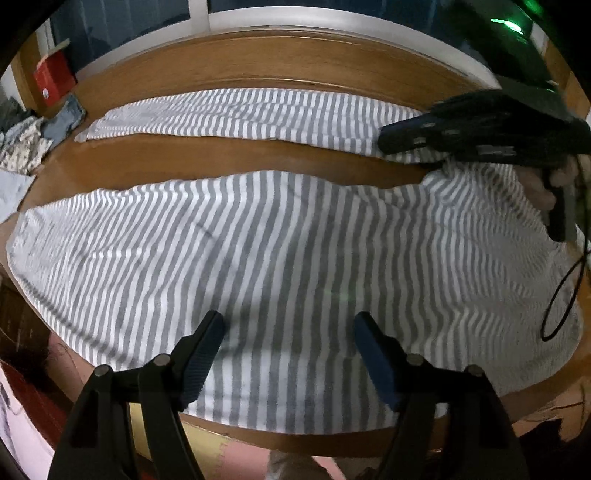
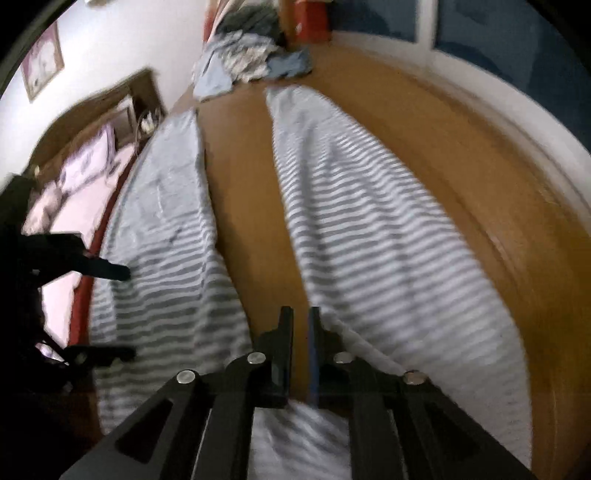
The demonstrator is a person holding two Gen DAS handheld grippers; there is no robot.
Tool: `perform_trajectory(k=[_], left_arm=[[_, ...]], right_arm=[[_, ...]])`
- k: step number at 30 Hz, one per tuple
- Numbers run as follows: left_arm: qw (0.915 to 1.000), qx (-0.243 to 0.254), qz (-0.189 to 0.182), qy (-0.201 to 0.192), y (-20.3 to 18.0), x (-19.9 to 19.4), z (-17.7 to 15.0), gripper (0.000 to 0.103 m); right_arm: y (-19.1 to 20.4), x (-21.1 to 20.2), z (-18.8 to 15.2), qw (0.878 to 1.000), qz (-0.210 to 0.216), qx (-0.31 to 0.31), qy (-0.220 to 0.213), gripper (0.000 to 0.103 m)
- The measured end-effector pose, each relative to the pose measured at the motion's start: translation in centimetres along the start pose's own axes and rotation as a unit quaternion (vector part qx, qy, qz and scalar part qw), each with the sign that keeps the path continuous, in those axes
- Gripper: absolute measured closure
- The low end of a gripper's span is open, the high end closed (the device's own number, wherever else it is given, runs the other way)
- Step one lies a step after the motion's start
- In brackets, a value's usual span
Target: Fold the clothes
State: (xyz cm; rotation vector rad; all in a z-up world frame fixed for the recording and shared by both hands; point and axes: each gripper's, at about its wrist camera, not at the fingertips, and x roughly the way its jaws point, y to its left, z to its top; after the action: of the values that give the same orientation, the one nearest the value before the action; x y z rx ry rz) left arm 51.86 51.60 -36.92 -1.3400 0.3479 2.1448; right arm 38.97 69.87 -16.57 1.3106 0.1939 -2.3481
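So, left wrist view first: left gripper hangs w/ jaws spread wide, nothing between them, just above the near part of the striped garment. Grey-and-white striped cloth lies spread on the wooden table, in two long sections w/ a strip of bare wood between: the broad near section runs across most of the view, the narrower far one lies near the table's back edge. Both sections meet at the right, where the right gripper sits low on the cloth; a hand grips its handle, black cable looping down beside it. Far left of the table: pile of other clothes, red box behind it by the window frame.

Right wrist view (blurry): right gripper has its jaws nearly together, only a thin slit between. Striped garment bunches up right under and against the fingers, but can't tell whether cloth is actually pinched in the slit. The two striped sections run away from the fingers, bare table between. Left gripper shows at the left edge, fingers well apart over the left section. Pile of clothes at the table's far end, red box next to it. Bed w/ pink bedding beyond the table on the left.
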Motion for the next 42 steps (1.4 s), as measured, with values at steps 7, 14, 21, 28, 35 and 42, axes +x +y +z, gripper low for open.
perform_trajectory(k=[7,14,21,28,35,42], left_arm=[[0.9976,0.012,-0.068,-0.003,-2.6,-0.3,1.2,0.033],[0.9971,0.052,-0.054,0.008,-4.7,0.8,0.2,0.032],[0.999,0.029,-0.034,-0.003,-2.6,-0.2,-0.5,0.032],[0.9936,-0.079,0.07,-0.04,7.5,-3.5,-1.1,0.032],[0.9833,-0.129,0.12,-0.045,15.4,-3.4,-1.1,0.032],[0.9898,-0.102,0.097,-0.023,17.7,-0.8,-0.4,0.031]], right_arm=[[0.7,-1.4,-2.6,0.997,0.019,-0.051,0.055,0.09],[1.4,1.2,-3.7,0.995,-0.039,-0.074,0.06,0.091],[0.1,1.6,-3.9,0.995,-0.079,-0.03,0.051,0.09],[4.6,1.4,0.1,0.997,-0.026,-0.068,-0.015,0.086],[9.2,9.1,6.7,0.995,0.076,-0.067,-0.011,0.086],[10.3,14.7,10.6,0.996,0.066,-0.058,0.005,0.086]])
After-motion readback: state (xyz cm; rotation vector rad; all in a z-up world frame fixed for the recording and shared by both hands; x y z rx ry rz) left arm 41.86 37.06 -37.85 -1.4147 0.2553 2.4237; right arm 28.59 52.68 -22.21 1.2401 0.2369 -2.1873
